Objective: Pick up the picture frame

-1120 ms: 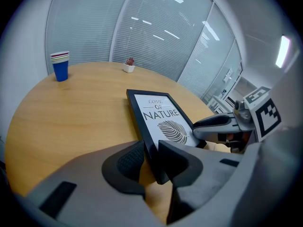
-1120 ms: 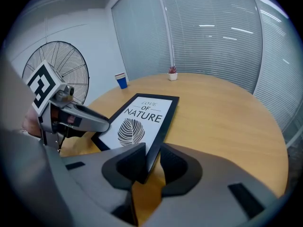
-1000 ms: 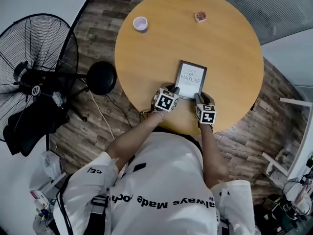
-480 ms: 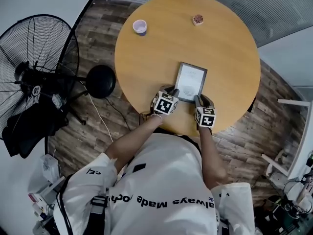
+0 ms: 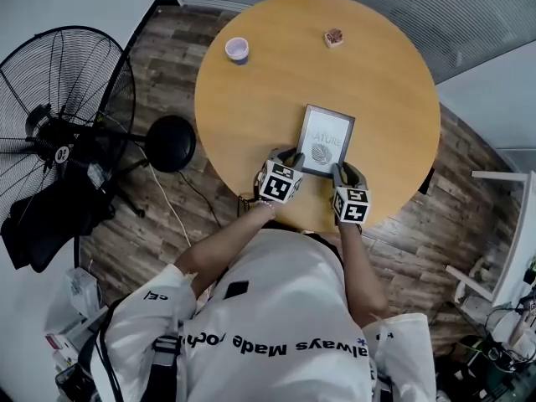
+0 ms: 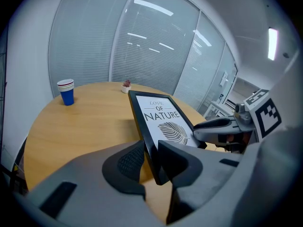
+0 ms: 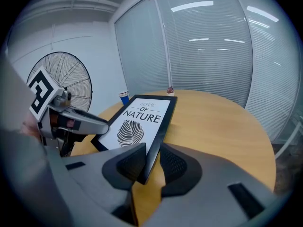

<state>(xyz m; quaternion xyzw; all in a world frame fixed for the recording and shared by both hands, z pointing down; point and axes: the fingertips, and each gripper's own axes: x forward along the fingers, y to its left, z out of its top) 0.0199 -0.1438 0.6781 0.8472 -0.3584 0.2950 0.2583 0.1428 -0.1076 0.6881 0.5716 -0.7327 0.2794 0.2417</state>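
Observation:
The picture frame (image 5: 325,141) is black with a white print of a leaf and the words "of nature". It sits near the front edge of the round wooden table (image 5: 377,82). My left gripper (image 5: 295,159) is shut on the frame's near left corner, and my right gripper (image 5: 338,172) is shut on its near right corner. In the left gripper view, the frame (image 6: 158,119) runs away from the closed left gripper (image 6: 151,162), near end raised. In the right gripper view, the right gripper (image 7: 151,162) clamps the frame's (image 7: 139,122) black edge.
A paper cup (image 5: 237,49) stands at the table's far left, and a small potted plant (image 5: 333,37) at the far side. A large black floor fan (image 5: 63,115) stands left of the table. Glass walls with blinds lie behind.
Both grippers have stayed shut on the frame's near corners. The frame's near end has tilted up a little, so its print faces the head camera more.

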